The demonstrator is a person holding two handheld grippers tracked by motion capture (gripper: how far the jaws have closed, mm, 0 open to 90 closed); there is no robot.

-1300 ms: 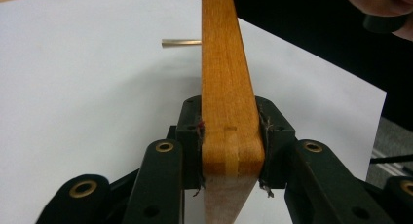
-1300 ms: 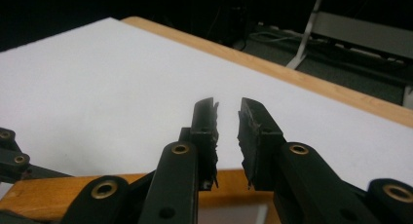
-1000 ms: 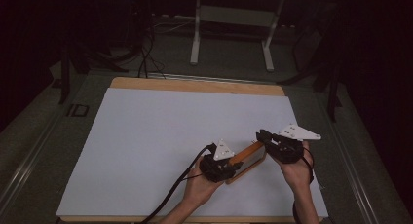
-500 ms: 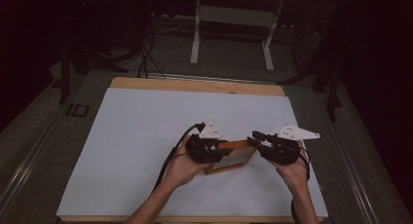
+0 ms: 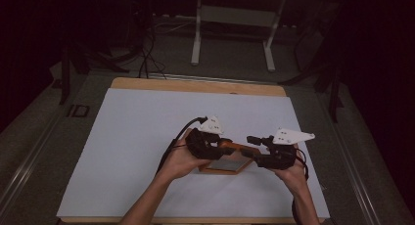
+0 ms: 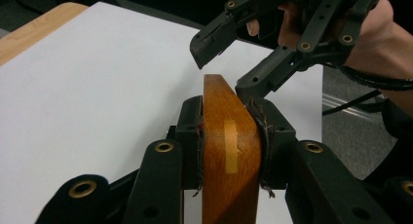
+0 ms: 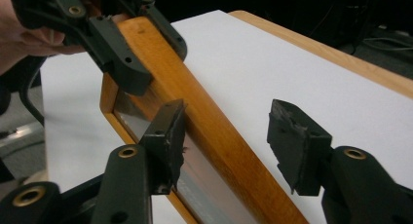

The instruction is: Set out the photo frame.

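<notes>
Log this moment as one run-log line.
left gripper: shut on wooden frame | right gripper: jaws just been opening, astride frame rail, pads clear | frame tilted above white mat

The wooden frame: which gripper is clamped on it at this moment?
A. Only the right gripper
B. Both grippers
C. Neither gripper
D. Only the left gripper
D. In the left gripper view the left gripper presses both pads on the edge of the wooden frame, while in the right gripper view the right gripper has its jaws spread apart, clear of the frame's rail.

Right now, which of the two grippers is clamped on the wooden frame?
The left gripper: its pads press both faces of the wooden frame. The right gripper stands open astride it.
</notes>
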